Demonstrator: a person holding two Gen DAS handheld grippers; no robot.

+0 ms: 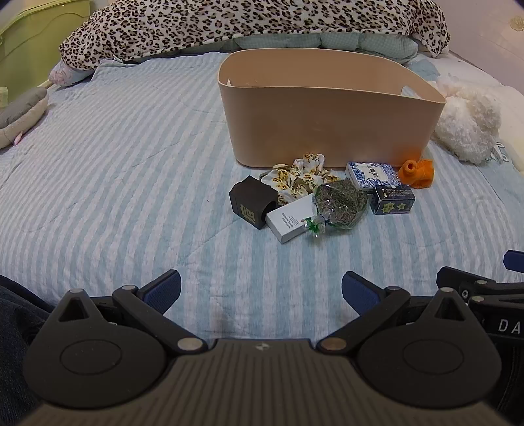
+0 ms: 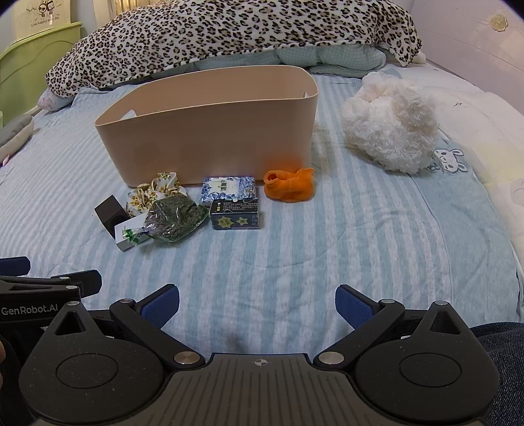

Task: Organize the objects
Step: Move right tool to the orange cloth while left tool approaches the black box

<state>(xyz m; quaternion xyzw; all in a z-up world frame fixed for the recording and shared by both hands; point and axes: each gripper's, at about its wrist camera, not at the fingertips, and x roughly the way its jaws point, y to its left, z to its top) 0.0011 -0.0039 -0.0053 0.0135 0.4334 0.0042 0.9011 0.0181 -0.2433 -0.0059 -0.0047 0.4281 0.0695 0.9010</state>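
A tan bin stands on the striped bed. In front of it lie a dark brown box, a white box, a floral scrunchie, a bag of dried herbs, a blue-white box, a dark blue box and an orange sock. My left gripper is open and empty, well short of the pile. My right gripper is open and empty, also short of it.
A white plush toy lies right of the bin. A leopard-print duvet is heaped behind it. A grey cushion sits at the bed's left edge. A green cabinet stands at far left.
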